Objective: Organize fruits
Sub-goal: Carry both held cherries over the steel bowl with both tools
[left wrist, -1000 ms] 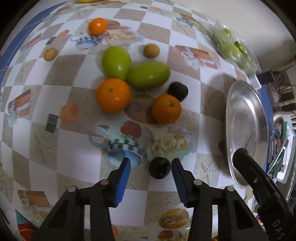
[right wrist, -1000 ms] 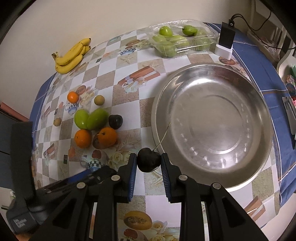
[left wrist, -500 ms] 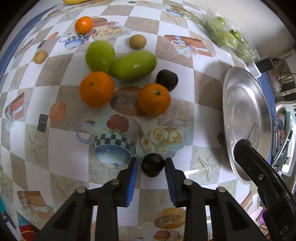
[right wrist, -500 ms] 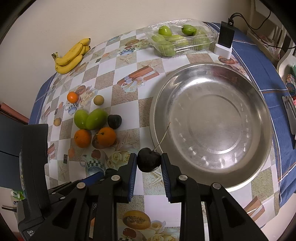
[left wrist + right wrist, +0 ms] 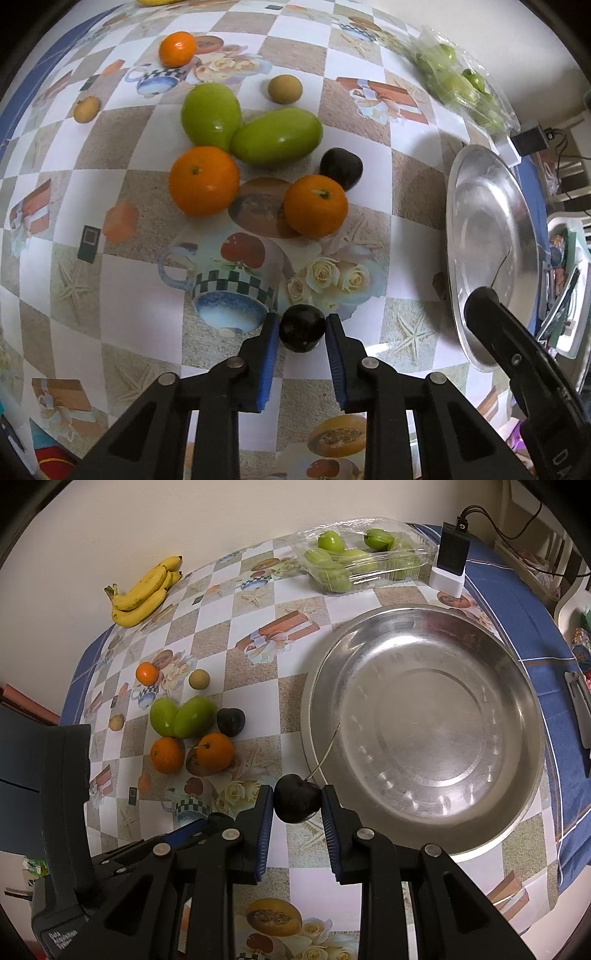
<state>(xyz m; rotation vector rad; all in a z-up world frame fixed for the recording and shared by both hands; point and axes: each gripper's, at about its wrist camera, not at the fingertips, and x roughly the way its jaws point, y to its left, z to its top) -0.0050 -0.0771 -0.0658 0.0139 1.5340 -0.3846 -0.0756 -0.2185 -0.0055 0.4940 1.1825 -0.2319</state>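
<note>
In the left wrist view the left gripper (image 5: 299, 334) has its jaws drawn in on a small dark fruit (image 5: 302, 328), both blue pads touching its sides, low over the bench (image 5: 129, 280); whether the fruit is lifted or resting on the cloth cannot be told. The steel bowl (image 5: 480, 206) lies well off to the right, and the loose fruit (two oranges, two green mangoes, another dark fruit (image 5: 340, 168)) sits straight ahead. The black arm at the right edge is the right gripper, already beside the bowl's near rim. In the right wrist view the right gripper (image 5: 297, 805) is closed on a dark cherry (image 5: 296, 803), pads pressing both flanks, its thin stem (image 5: 325, 753) slanting up and right across the bowl's (image 5: 424, 738) left rim. The cherry hangs just beside that rim, the bowl's hollow ahead and to the right, so this hand is the nearer one, and its next move is probably a short carry rightward over the rim before letting go.
</note>
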